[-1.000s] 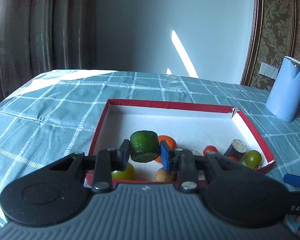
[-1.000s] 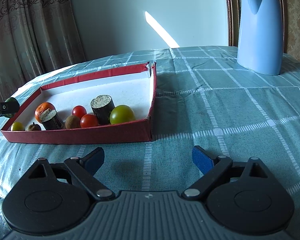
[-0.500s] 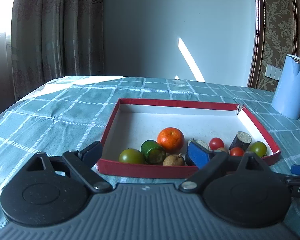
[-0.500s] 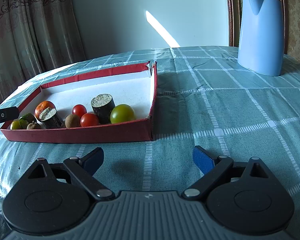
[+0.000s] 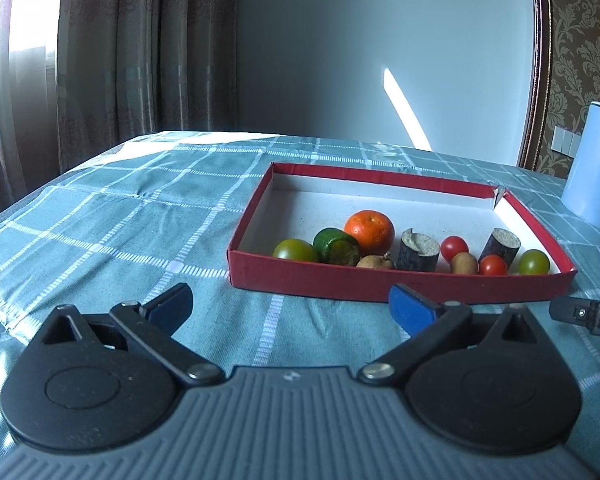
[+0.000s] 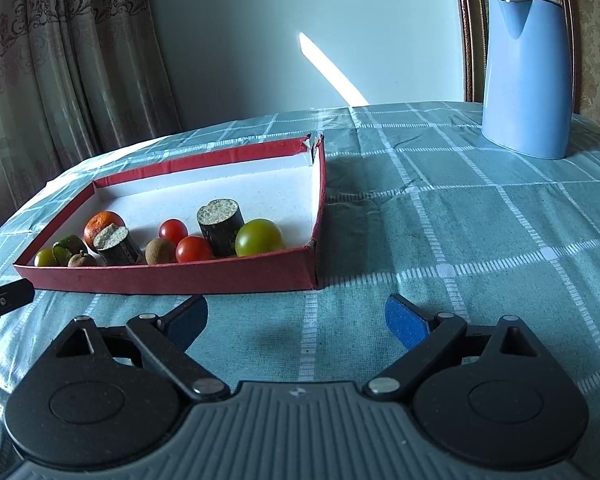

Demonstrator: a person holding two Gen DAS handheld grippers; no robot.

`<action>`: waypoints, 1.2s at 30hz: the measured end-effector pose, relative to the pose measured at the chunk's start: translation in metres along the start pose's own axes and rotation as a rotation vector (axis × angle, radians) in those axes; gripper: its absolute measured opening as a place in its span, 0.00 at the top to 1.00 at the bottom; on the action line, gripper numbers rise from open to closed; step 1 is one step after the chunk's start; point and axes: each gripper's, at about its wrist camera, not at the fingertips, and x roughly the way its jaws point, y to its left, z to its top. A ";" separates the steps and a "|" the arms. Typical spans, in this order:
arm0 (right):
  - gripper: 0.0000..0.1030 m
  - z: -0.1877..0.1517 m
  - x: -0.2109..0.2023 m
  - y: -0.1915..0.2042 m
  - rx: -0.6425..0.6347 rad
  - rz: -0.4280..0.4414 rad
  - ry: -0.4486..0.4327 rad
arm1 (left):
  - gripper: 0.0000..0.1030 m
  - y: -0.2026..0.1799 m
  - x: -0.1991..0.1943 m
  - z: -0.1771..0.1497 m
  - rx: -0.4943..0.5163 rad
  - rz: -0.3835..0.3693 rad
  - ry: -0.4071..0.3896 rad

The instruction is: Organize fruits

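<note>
- The left gripper (image 5: 290,305) hovers over the checked cloth of the desk (image 5: 100,248), short of the red tray; its jaws are opening, already spread wide, with nothing between them.
- The right gripper (image 6: 296,316) sits over the cloth as well, jaws spread wide and empty.
- The red tray (image 5: 380,280) lies just beyond both grippers, its white floor bare toward the back.
- All the fruit crowds along the tray's near wall. From the left in the left wrist view: a green tomato (image 5: 295,250), a green cucumber piece (image 5: 337,246) lying tilted on its side and touching that tomato, a small brown fruit (image 5: 375,262), and an orange (image 5: 369,232) behind them.
- Further right stand two dark cut stubs (image 5: 418,254), two red tomatoes (image 5: 454,246), another brown fruit (image 5: 464,263) and a second green tomato (image 5: 533,262) in the corner.
- A blue jug (image 6: 528,76) stands well apart, far on the right.
- Curtains (image 5: 120,52) hang behind the desk.
</note>
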 end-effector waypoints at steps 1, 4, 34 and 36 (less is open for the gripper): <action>0.07 -0.001 -0.002 0.004 -0.005 -0.004 -0.011 | 0.00 -0.001 -0.001 -0.001 0.007 0.002 -0.005; 0.07 -0.003 -0.006 0.015 -0.037 0.001 -0.037 | 0.00 -0.002 -0.002 -0.001 0.012 0.001 -0.021; 0.07 -0.006 -0.018 0.056 -0.094 0.024 -0.176 | 0.00 0.008 -0.003 0.000 -0.042 0.000 -0.009; 0.07 -0.006 -0.020 0.058 -0.101 0.025 -0.184 | 0.00 0.008 -0.002 0.000 -0.042 -0.005 -0.006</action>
